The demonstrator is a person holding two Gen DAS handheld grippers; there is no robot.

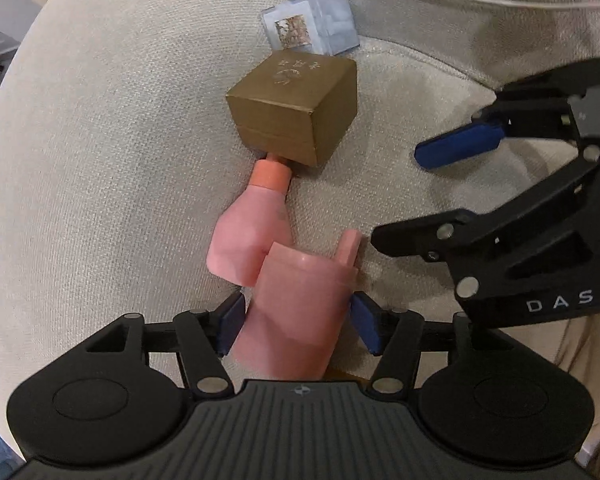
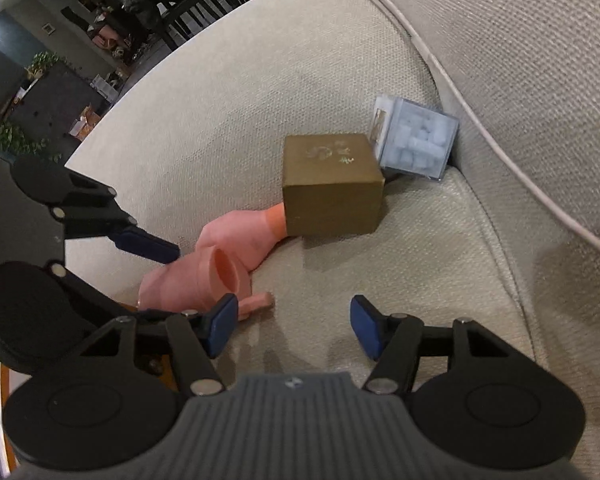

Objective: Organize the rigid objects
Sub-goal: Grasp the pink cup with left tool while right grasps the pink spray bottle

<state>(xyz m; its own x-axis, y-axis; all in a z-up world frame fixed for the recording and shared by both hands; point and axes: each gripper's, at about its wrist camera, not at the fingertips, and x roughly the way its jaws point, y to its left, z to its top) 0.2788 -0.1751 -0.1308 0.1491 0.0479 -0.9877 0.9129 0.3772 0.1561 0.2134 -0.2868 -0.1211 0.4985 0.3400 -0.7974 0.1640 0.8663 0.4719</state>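
Setting: cream sofa cushion (image 1: 100, 160) is serving as the work surface, with a white cord (image 2: 480, 128) trailing along the backrest behind it.
Landmark: gold-brown box (image 1: 296, 114) is sitting near the middle of the cushion.
Clear box: a transparent cube of pale pieces (image 2: 418, 144) is leaning just behind the gold-brown box, toward the backrest.
Pink bottle: a pink bottle (image 1: 256, 232) is lying on its side in front of the gold-brown box, its orange cap touching the box.
Pink cup: a pink handled cup (image 1: 300, 304) is lying against the bottle, on the side away from the gold-brown box.
Left gripper: the left gripper (image 1: 298, 324) is hanging over the cup, jaws spread to either side; whether the pads are touching it cannot be told.
Right gripper: the right gripper (image 2: 294, 326) is hovering in front of the gold-brown box, jaws spread, nothing between them.
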